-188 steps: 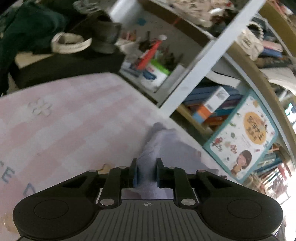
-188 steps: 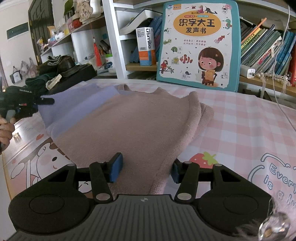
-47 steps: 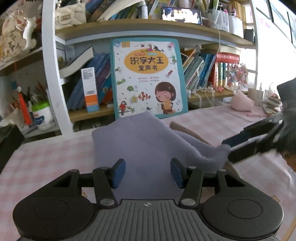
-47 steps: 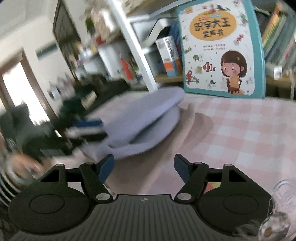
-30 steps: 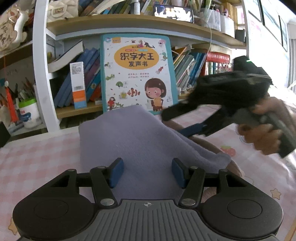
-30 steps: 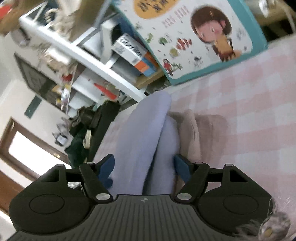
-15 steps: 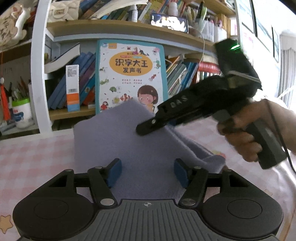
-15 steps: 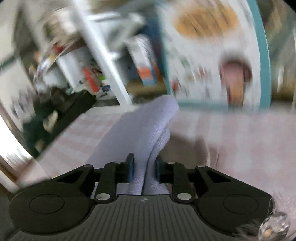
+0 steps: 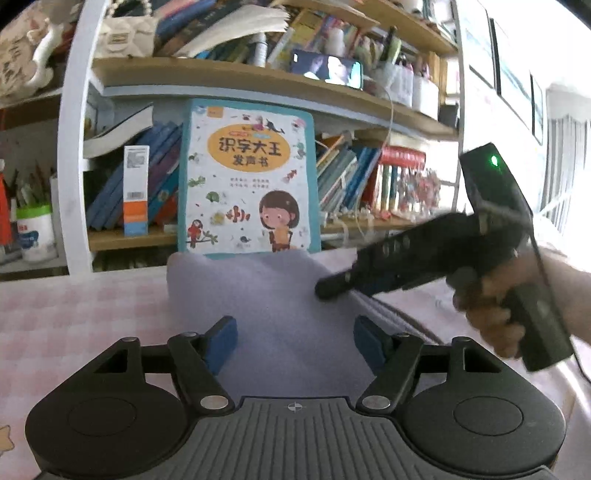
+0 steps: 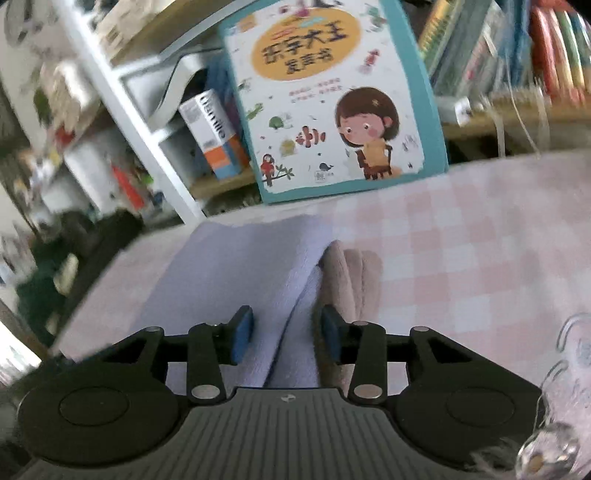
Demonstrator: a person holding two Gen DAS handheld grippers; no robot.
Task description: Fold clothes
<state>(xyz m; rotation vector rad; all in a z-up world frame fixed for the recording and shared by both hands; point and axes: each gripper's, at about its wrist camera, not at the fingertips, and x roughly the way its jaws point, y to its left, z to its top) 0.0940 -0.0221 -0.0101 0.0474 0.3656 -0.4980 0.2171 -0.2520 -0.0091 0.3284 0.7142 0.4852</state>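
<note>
lilac garment [image 10: 240,273] folded over beige garment [image 10: 351,269] on checked tablecloth [image 10: 461,240]

I'm working in a home, in what looks like a child's study corner. My desk [image 9: 66,314] is covered with a pink-and-white checked cloth printed with cartoon figures. Along its far edge stands a white-framed wooden bookshelf [image 9: 77,155] crammed with leaning books, jars and trinkets. A large teal-bordered children's picture book with a cartoon girl and Chinese title [image 9: 248,184] is propped upright against it. A white-and-green pot of pens [image 9: 35,230] sits on the left, and a cream quilted pearl-handled bag [image 9: 127,31] rests on the upper shelf.
</note>
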